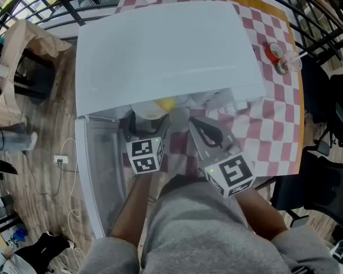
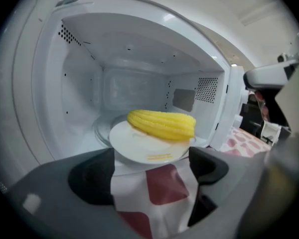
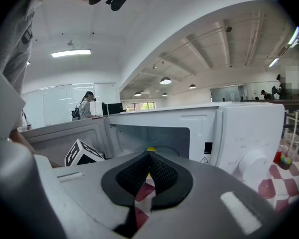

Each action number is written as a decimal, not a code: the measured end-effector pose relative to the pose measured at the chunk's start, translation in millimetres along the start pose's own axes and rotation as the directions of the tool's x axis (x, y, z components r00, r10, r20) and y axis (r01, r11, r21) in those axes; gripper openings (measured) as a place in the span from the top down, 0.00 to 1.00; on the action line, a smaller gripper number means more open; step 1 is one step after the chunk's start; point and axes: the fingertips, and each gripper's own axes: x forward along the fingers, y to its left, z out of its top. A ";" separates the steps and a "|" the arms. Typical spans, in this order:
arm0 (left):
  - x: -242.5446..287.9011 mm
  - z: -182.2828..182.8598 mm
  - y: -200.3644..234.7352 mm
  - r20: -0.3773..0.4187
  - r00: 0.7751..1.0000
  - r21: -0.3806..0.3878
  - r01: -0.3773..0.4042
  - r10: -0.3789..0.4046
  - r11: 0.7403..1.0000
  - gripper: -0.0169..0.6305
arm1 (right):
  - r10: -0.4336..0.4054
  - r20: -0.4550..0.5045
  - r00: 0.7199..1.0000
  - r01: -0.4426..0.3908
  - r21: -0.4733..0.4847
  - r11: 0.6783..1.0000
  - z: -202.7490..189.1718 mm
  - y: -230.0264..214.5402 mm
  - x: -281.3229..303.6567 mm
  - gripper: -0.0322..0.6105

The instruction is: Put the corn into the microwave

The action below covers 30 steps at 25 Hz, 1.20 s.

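With the corn (image 2: 162,124) laid on a plate (image 2: 139,144) inside the microwave (image 2: 79,83), the left gripper (image 2: 152,171) is held spread and empty; the right gripper (image 3: 149,164) is kept pinched together.

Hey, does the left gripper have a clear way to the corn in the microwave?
Probably yes: the microwave is open, the left gripper faces the corn with jaws apart, and nothing stands between.

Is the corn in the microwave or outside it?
Inside. The corn lies on a white plate within the open microwave cavity; the left claw stands open, clear of it.
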 end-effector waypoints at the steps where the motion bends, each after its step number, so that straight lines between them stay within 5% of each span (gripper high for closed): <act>1: 3.4 1.3 0.9 -0.003 1.000 0.007 -0.001 0.001 1.000 0.25 | -0.001 0.001 1.000 0.001 0.001 1.000 -0.3 -0.5 -0.2 0.95; 13: 12.1 8.9 15.4 -0.060 0.994 -0.061 -0.097 0.094 0.993 0.36 | -0.020 0.010 1.000 0.020 0.011 1.000 -2.7 -7.1 -3.9 0.95; 19: 6.8 11.0 18.2 -0.085 0.992 -0.061 -0.102 0.096 0.993 0.51 | -0.019 0.015 1.000 0.019 0.010 1.000 -1.9 -4.8 -7.0 0.95; 21: 3.0 14.2 20.0 -0.081 0.990 -0.040 -0.118 0.115 0.992 0.60 | -0.019 0.017 1.000 0.018 0.008 1.000 -1.6 -3.0 -8.0 0.95; 23: 1.8 19.7 20.5 -0.065 0.989 -0.009 -0.134 0.133 0.991 0.82 | -0.019 0.020 1.000 0.019 0.005 1.000 -1.4 -1.3 -8.7 0.95; 30: 19.2 30.6 15.6 -0.059 0.996 0.001 -0.066 0.066 0.998 0.82 | -0.036 0.020 0.999 0.036 -0.003 0.999 -3.7 2.0 -18.5 0.95</act>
